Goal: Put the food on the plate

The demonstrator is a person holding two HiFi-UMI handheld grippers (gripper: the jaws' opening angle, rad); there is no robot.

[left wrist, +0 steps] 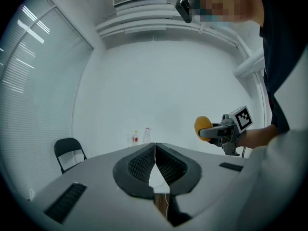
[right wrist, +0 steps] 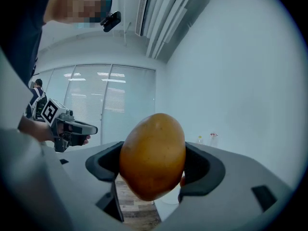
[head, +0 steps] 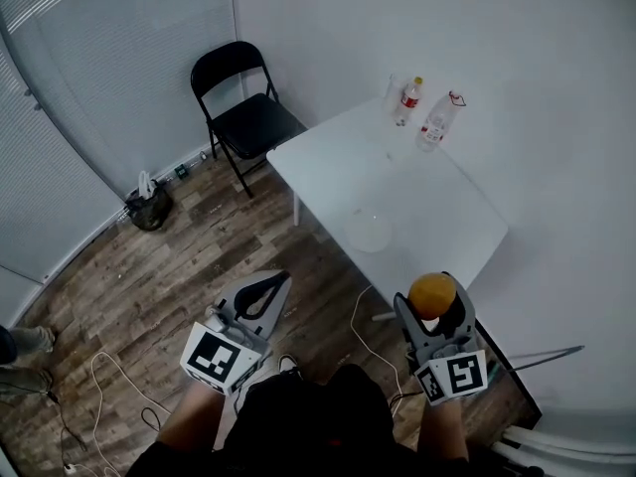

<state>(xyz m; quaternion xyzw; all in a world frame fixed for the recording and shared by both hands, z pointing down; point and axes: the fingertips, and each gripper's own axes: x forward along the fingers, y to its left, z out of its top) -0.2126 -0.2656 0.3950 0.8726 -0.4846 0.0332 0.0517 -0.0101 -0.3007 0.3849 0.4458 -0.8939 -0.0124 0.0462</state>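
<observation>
the yellow-orange fruit (right wrist: 153,155) stands on end, long axis nearly upright; the right gripper (head: 437,316) clamps its sides (left gripper (left wrist: 155,163) closed, empty).

In the head view, an orange-yellow mango (right wrist: 153,155) with a browner blush sits against the black pads of the grey right gripper (head: 433,306). The grey left gripper (head: 276,280) at 7 o'clock has matching black ribbed pads, and each carries a marker cube (head: 216,356) in black-and-white squares. The table (head: 417,197) is plain white with a clear plate (head: 370,232) on it and red-labelled bottles (head: 407,100) at 1 o'clock, the folding chair (head: 243,107) at 11 o'clock is black, and the floor (head: 149,276) shows brown wood-grain planks.
</observation>
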